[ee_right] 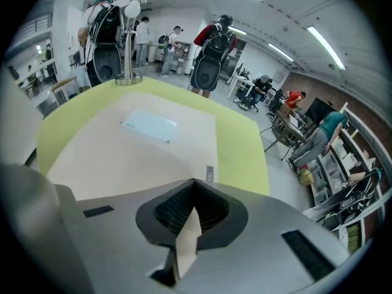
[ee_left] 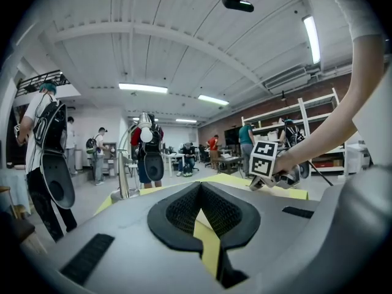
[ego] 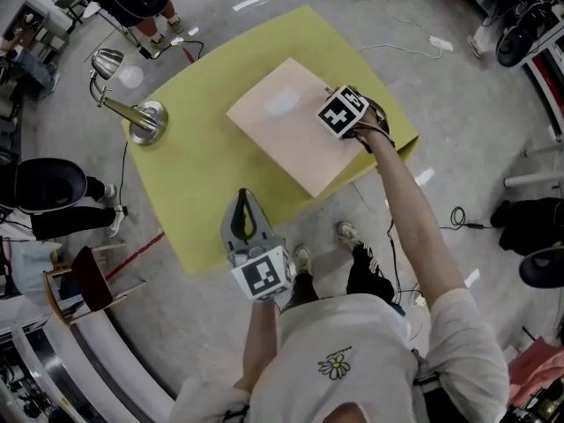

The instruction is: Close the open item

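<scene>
Tag [ee_right: 210,174] on folder [ee_right: 122,146], right gripper view only

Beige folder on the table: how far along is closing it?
Done, it seems: the beige folder lies flat on the yellow table, looking closed. In hand: the right gripper, jaws shut, is at the folder's edge. The left gripper, also shut, hangs off the table's near side. Left: probably just withdrawing.

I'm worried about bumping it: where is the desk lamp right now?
In the head view the desk lamp stands at the left corner of the yellow-green table, left of the flat beige item and apart from it.
</scene>
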